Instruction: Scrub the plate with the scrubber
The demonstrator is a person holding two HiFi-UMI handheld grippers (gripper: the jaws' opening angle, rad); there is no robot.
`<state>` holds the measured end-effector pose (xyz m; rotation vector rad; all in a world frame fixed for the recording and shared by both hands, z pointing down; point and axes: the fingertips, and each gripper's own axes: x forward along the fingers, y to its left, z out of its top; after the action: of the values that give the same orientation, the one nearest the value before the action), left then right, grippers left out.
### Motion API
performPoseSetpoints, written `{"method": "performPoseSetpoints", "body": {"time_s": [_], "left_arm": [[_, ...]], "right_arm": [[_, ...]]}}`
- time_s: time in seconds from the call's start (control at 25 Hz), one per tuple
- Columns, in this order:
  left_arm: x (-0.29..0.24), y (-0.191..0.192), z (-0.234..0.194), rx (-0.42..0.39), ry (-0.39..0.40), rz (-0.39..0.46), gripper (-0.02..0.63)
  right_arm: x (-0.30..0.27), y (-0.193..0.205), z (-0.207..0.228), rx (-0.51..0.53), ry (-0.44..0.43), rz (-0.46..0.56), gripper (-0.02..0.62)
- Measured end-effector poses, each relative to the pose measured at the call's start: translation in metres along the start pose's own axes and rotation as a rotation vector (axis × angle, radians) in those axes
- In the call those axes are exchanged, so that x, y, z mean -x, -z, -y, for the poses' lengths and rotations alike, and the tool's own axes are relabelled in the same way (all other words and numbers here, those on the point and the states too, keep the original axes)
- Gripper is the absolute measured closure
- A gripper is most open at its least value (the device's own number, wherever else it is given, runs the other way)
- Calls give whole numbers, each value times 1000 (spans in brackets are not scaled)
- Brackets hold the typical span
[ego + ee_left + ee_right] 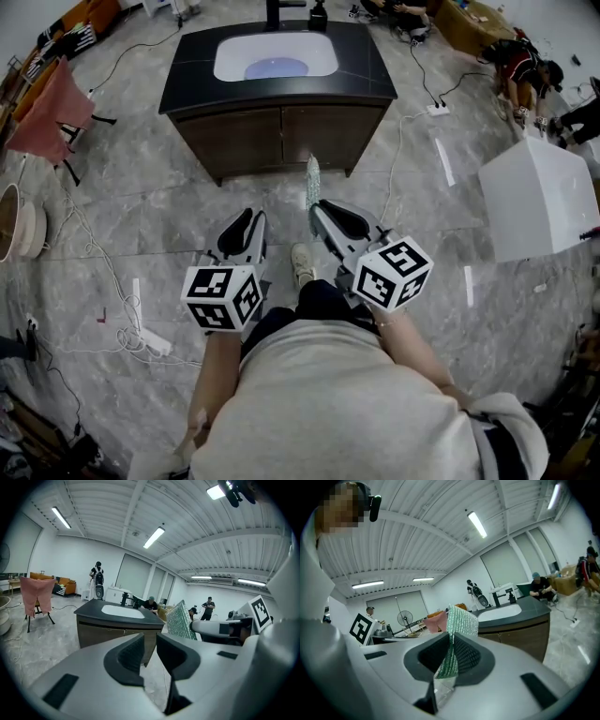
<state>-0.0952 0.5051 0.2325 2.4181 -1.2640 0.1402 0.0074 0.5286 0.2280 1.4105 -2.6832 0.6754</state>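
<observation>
While your right hand-held gripper (451, 641) is clamped on the green scrubber (463, 618) and the left hand-held gripper (150, 644) holds its jaws slightly apart with nothing between them, walk to the sink (230, 56) well ahead, where the plate (277, 68) apparently lies, keeping that clamp firm.

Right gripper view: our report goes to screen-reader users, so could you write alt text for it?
The right gripper is shut on a green mesh scrubber, which sticks up from between its jaws. Beyond it, to the right, stands a dark-topped wooden cabinet with a white sink, under long ceiling lights.
</observation>
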Motion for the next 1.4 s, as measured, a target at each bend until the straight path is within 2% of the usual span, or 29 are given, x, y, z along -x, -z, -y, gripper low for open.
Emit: {"method": "performPoseSetpoints", "body": {"time_s": [0.64,1.04,1.4], "left_arm": [[-144,-65,-37,-3,-55,1,535],[-181,-82,-61,5,-120,10,535],[-224,-99,-103,33,-129,21,535]], "right_arm": [[-92,-76,119,-21,-65,8,549],[-117,-88,152,-54,-66,2,549],[-157,-104,186,-68,-30,6,549]]}}
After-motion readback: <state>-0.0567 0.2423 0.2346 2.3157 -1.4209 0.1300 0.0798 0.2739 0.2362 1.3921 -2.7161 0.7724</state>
